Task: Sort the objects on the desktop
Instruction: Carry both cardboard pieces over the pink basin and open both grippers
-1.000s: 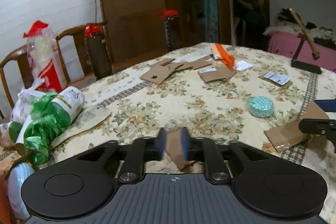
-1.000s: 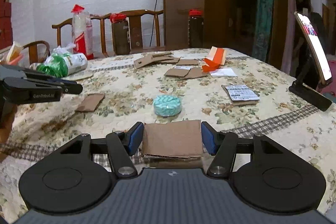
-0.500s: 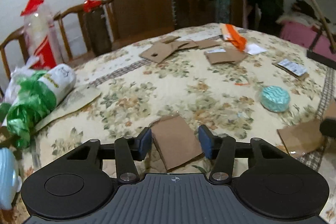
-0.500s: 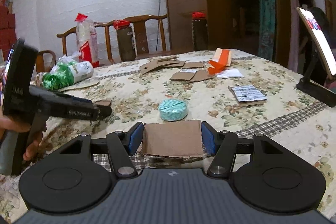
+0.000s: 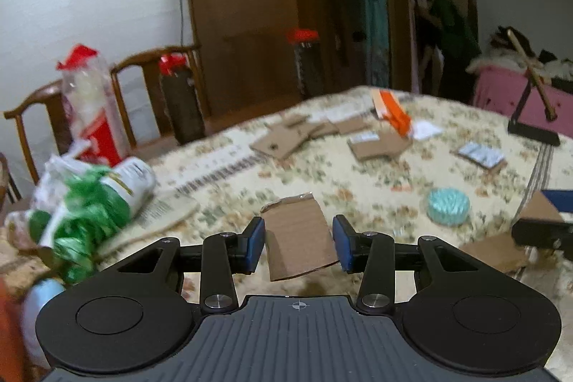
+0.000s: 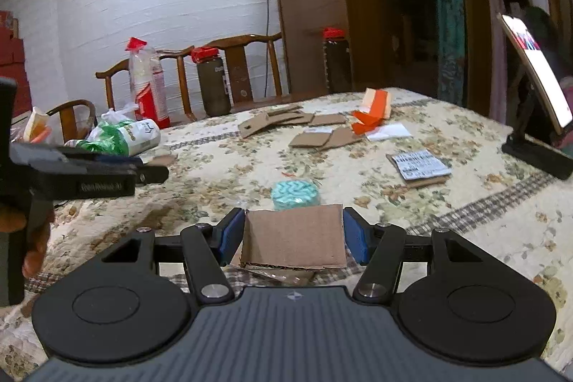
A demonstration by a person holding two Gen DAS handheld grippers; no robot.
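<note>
Left tongs [image 5: 299, 242] spread wide, blue pads either side of a small cardboard piece [image 5: 300, 235] without touching it; a second ago clamped shut on that piece and holding it tilted on edge, half a second ago already opened. Piece now lying flat on the floral worktop [image 5: 322, 181] near the near edge, one short end torn and ragged. View heavily blurred, so finer detail of the cloth and clutter not readable.

Right tongs [image 6: 294, 235] opened about as wide as a larger cardboard sheet [image 6: 294, 237], pads at or just beside its two side edges; actual contact not determinable. Unchanged in spread across all three moments. Sheet resting over a second flattened scrap near the near edge. Just beyond it, touching or nearly so in this view, a round teal tin [image 6: 295, 195].

Seen from the right, left tongs [image 6: 150, 172] now hovering above the worktop's left side, raised compared with a second ago.

Further back toward the far edge: scattered cardboard pieces [image 6: 315, 138], an orange carton [image 6: 370, 117], a labelled packet [image 6: 420, 164].
</note>
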